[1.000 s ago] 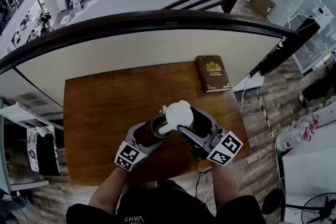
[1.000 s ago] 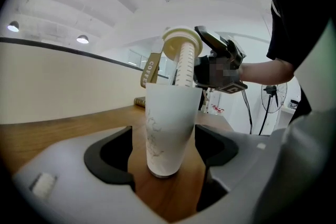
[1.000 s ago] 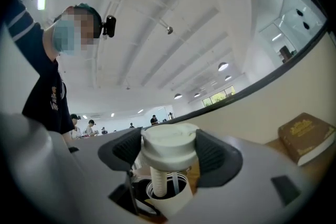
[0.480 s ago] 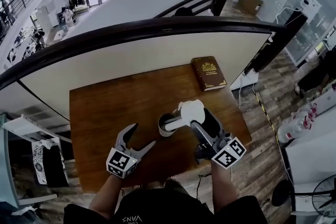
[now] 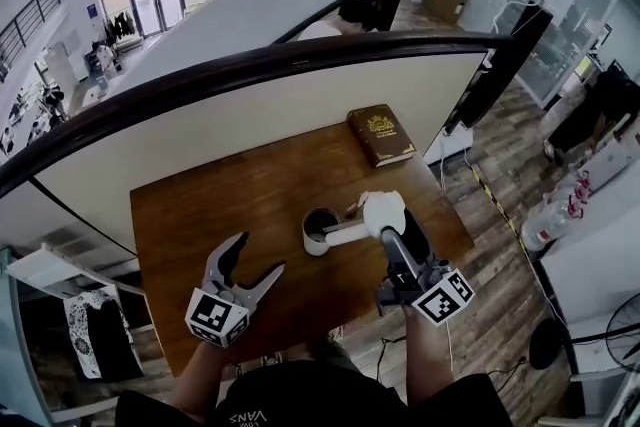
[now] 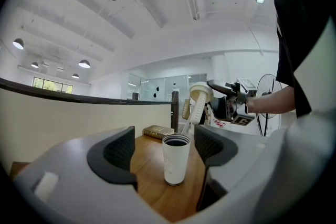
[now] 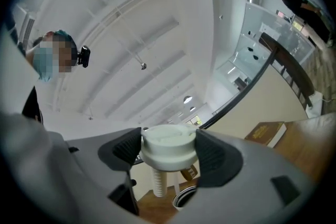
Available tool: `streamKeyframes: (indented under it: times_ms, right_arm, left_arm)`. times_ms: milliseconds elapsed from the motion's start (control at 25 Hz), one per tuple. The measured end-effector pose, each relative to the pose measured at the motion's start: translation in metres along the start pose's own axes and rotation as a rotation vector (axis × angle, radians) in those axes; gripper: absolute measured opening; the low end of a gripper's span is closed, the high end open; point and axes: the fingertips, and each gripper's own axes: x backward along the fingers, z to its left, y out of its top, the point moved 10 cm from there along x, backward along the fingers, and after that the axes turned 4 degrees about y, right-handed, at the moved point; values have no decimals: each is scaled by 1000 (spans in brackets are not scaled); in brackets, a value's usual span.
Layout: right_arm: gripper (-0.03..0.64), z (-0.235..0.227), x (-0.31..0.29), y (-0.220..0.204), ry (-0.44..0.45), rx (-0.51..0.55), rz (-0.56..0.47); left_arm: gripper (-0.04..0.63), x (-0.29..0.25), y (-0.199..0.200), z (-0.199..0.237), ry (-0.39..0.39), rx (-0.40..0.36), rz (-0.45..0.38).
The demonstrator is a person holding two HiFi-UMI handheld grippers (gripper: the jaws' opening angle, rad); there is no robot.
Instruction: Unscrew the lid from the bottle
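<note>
A white bottle [image 5: 318,232] [image 6: 175,159] stands upright and open-mouthed on the wooden table [image 5: 200,215]; its dark rim also shows low in the right gripper view [image 7: 185,198]. Its white lid [image 5: 383,212] [image 7: 168,148] [image 6: 200,95], with a ribbed straw tube hanging from it, is lifted off and tilted to the right of the bottle. My right gripper [image 5: 388,225] [image 7: 168,150] is shut on the lid. My left gripper [image 5: 254,260] [image 6: 163,148] is open, drawn back toward the table's front left, and the bottle stands beyond its jaws.
A brown book [image 5: 380,134] [image 6: 157,132] [image 7: 268,132] lies at the table's far right corner. A curved dark railing over a white wall [image 5: 250,105] runs behind the table. Wooden floor and a cable [image 5: 490,215] lie to the right.
My left gripper let go of the bottle and pulled back to the front left. My right gripper carried the lid with its straw up and to the right, out of the bottle.
</note>
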Motion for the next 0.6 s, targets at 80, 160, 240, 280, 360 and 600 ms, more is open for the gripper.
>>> streamKeyframes:
  times_ms: [80, 160, 240, 280, 360, 600]
  right_arm:
    - [322, 7, 8, -3, -25, -8, -17]
    - [322, 14, 16, -6, -49, -20, -36]
    - [322, 21, 24, -11, -70, -36, -55]
    - [322, 25, 27, -14, -81, -44, -65]
    - [322, 32, 34, -20, -106, -56, -82]
    - [322, 50, 49, -37, -155, -93, -121]
  left_arm:
    - [339, 8, 2, 0, -5, 3, -4]
    - [262, 16, 5, -1, -7, 1, -16]
    - [182, 24, 10, -2, -6, -5, -33]
    - [155, 28, 11, -2, -6, -8, -39]
    - [96, 36, 13, -2, -9, -16, -49]
    - [40, 50, 14, -4, -30, -26, -55]
